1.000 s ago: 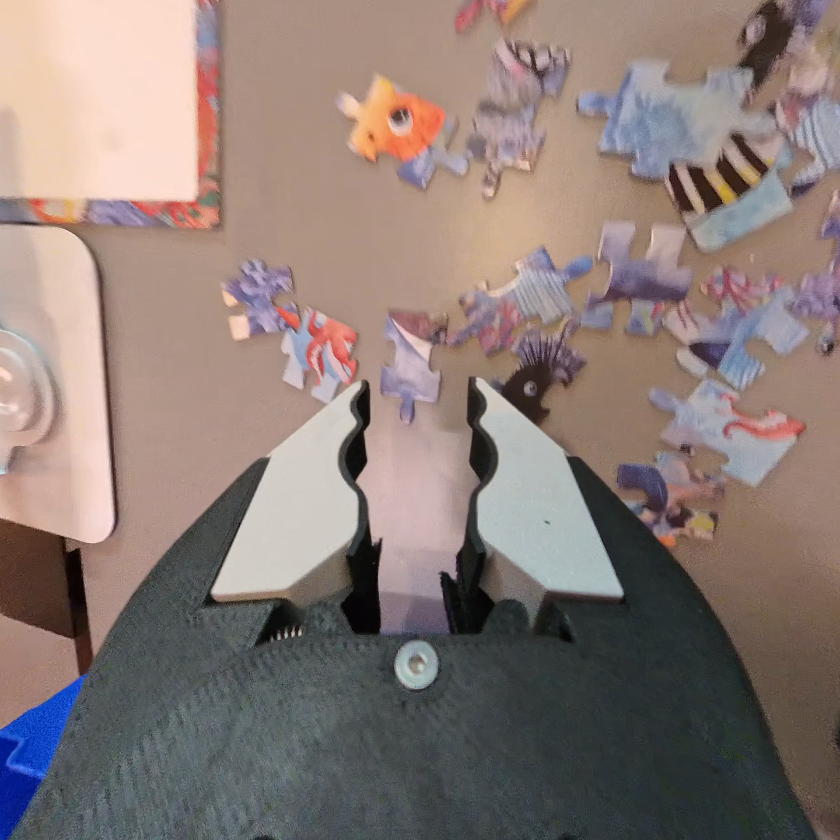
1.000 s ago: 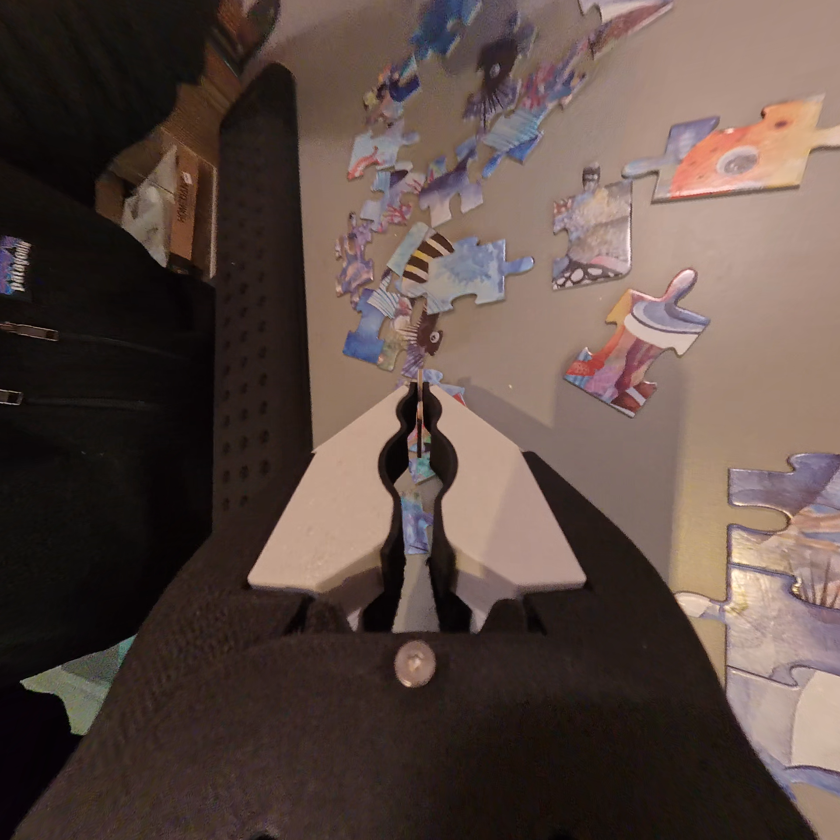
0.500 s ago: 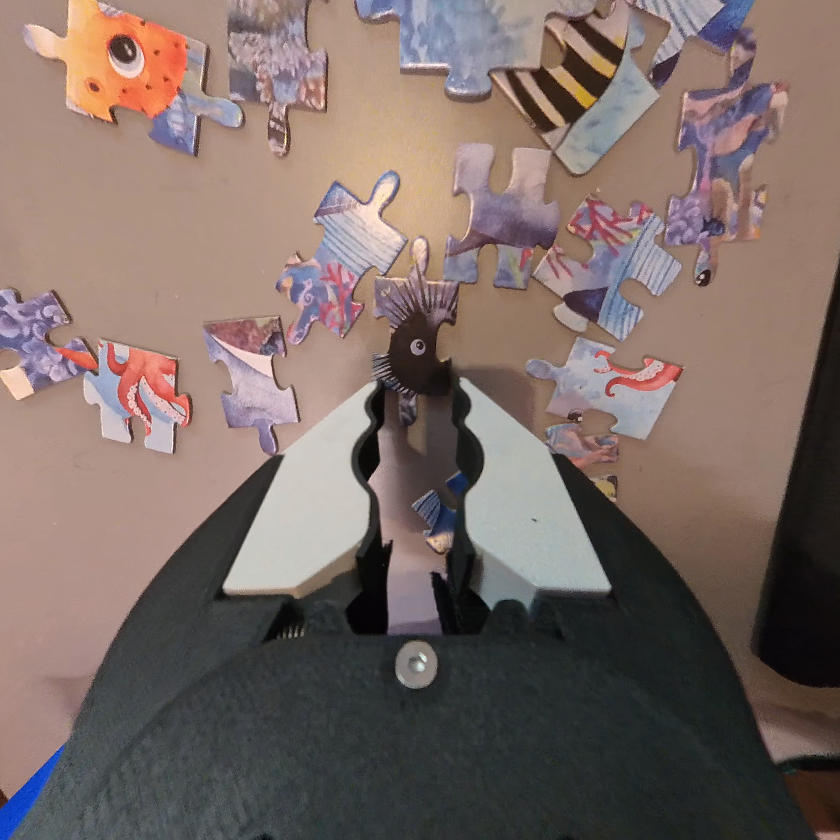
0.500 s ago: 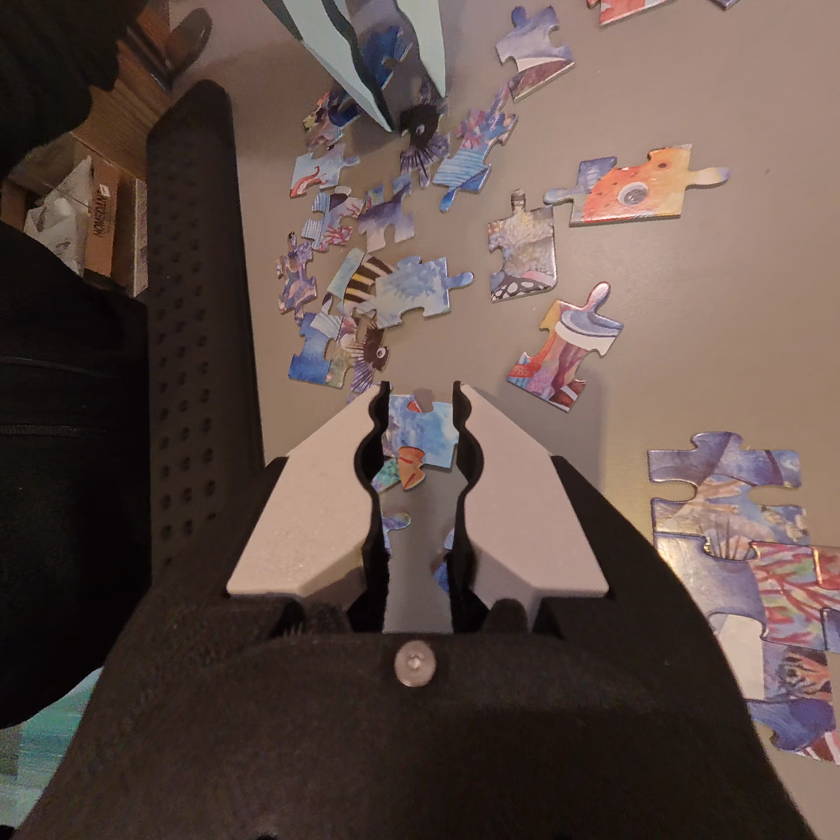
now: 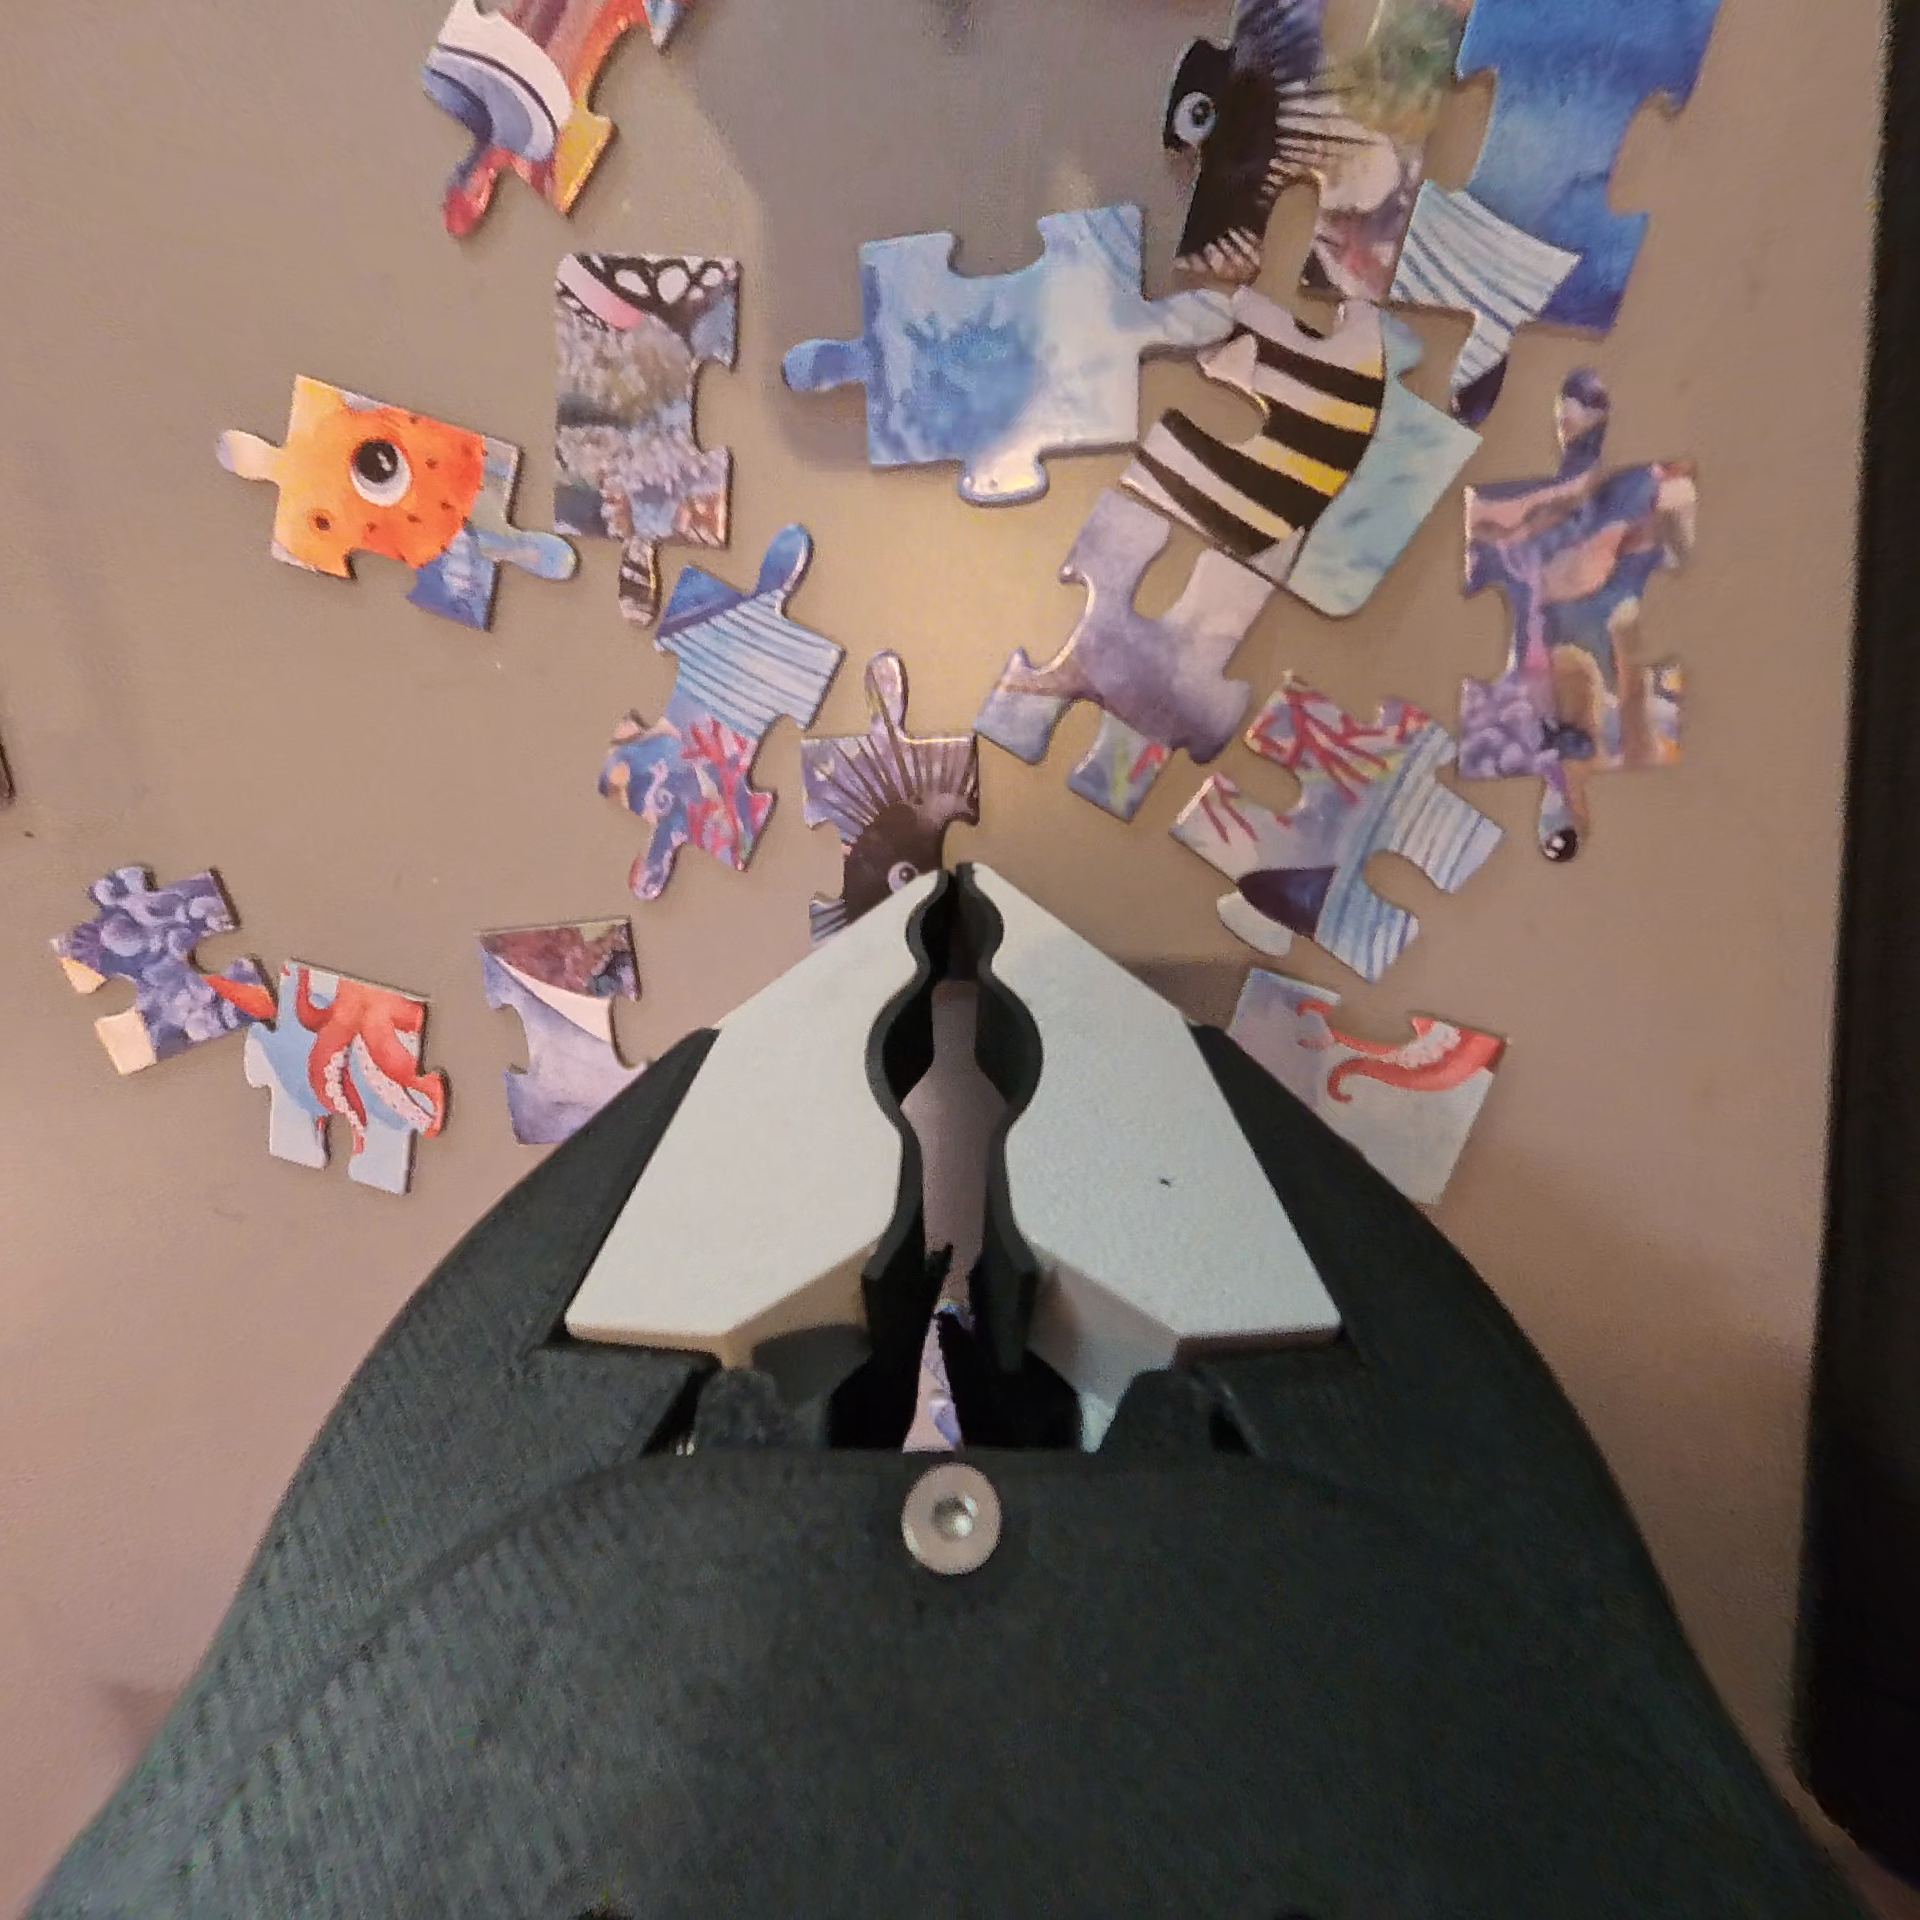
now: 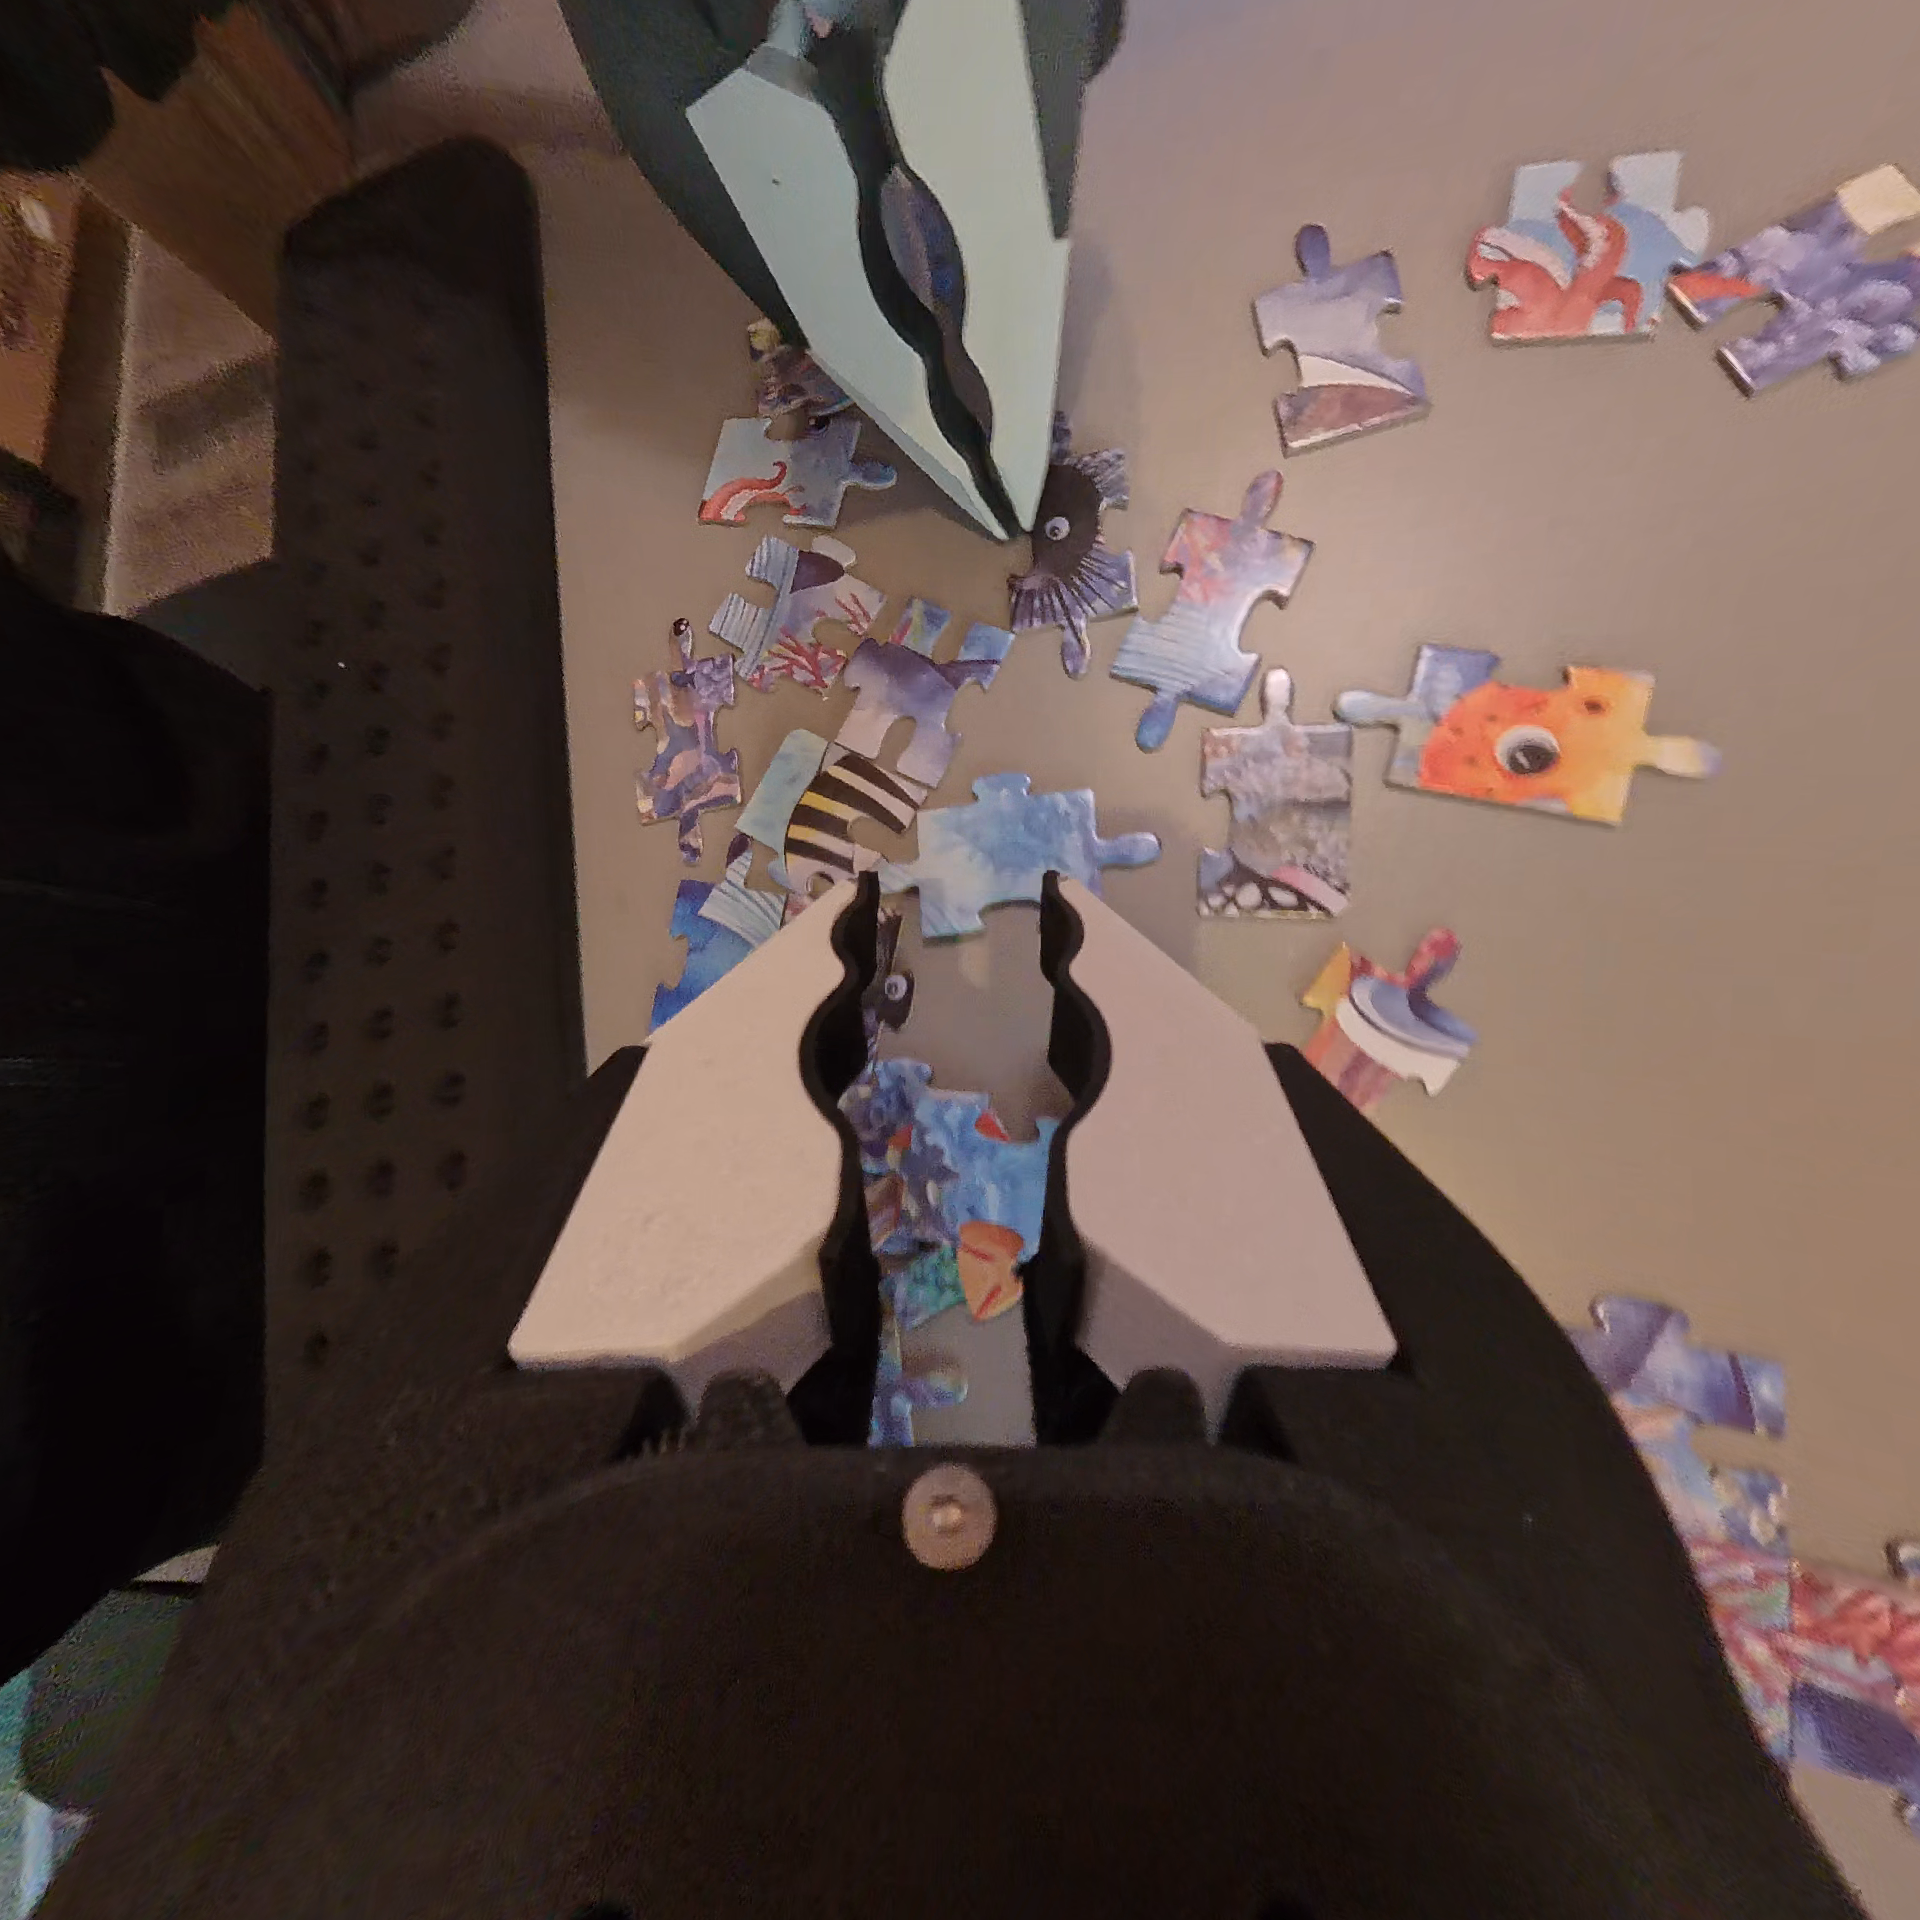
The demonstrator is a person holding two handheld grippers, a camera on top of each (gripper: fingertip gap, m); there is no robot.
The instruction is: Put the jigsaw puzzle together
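Observation:
Loose jigsaw pieces lie scattered on a grey table (image 5: 208, 727). My left gripper (image 5: 956, 881) is shut, its tips pinching the near edge of a black spiky fish piece (image 5: 891, 800). The right wrist view shows the same left gripper (image 6: 1018, 520) at that piece (image 6: 1075, 561). My right gripper (image 6: 956, 894) is open and empty above the table. A blue piece with an orange patch (image 6: 956, 1174) lies flat under its jaws. An orange fish piece (image 5: 384, 488) and a black-and-yellow striped piece (image 5: 1268, 436) lie farther off.
A joined section of the puzzle (image 6: 1766, 1558) lies at the lower right of the right wrist view. A black perforated chair back (image 6: 405, 727) stands along the table's edge; it shows as a dark upright (image 5: 1870, 935) in the left wrist view. Several pieces crowd around the left gripper. The grippers' ends are close to 12 cm from one another. The puzzle (image 6: 1766, 1558) lies some 20 cm from my right tips, 25 cm from my left tips.
My left gripper moved over to the black spiky fish piece and shut on its edge. My right gripper opened and let go of the blue piece, which now lies on the table.

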